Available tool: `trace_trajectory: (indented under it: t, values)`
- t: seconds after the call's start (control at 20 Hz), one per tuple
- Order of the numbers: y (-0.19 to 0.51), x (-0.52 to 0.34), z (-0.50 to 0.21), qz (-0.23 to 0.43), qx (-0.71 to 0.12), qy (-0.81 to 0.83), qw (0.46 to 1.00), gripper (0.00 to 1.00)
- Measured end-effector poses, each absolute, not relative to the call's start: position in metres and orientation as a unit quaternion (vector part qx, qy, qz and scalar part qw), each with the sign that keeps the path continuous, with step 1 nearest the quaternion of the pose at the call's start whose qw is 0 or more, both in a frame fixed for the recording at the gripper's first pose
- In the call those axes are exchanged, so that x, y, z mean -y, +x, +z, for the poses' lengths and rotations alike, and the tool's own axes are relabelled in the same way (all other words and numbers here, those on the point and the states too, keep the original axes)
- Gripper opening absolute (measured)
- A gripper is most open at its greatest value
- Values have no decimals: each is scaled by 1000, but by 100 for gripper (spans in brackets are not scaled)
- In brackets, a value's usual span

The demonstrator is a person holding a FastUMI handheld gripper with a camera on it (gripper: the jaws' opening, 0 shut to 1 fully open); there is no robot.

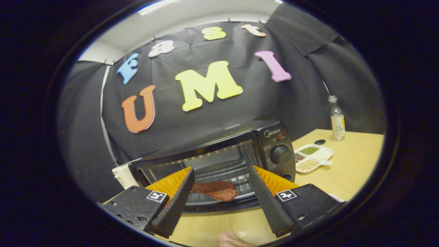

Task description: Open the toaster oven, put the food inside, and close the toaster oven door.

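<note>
The black toaster oven (274, 151) stands on the wooden table (349, 171) with its front open, so the wire rack (226, 175) shows inside. A flat reddish-brown piece of food (216, 190) lies on the rack near the front. My gripper (221, 170) is open, just in front of the opening. Its two black fingers (175, 202) spread to either side of the food, apart from it and with nothing between them. The oven's control knob (280, 154) is beyond the right finger. I cannot make out the door's position clearly below the rack.
A white divided dish (313, 157) of beans and grains sits right of the oven. Beyond it stand a small black cap (319, 141) and a clear bottle (337, 120). A white object (121, 175) stands against the oven's left side. A fingertip (233, 239) shows below the fingers.
</note>
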State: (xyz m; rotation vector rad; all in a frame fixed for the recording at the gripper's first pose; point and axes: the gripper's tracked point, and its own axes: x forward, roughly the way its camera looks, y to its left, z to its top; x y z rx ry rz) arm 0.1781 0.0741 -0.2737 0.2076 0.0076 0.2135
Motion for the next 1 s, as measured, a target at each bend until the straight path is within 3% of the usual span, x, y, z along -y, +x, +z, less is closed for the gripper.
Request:
trace_trajectory:
  t: [0.5, 0.75, 1.0]
  values:
    - [60, -91, -309, 120, -46, 17, 992, 100]
    - [29, -107, -374, 118, -177, -59, 975, 100]
    - [26, -107, -404, 84, -251, -61, 962, 100]
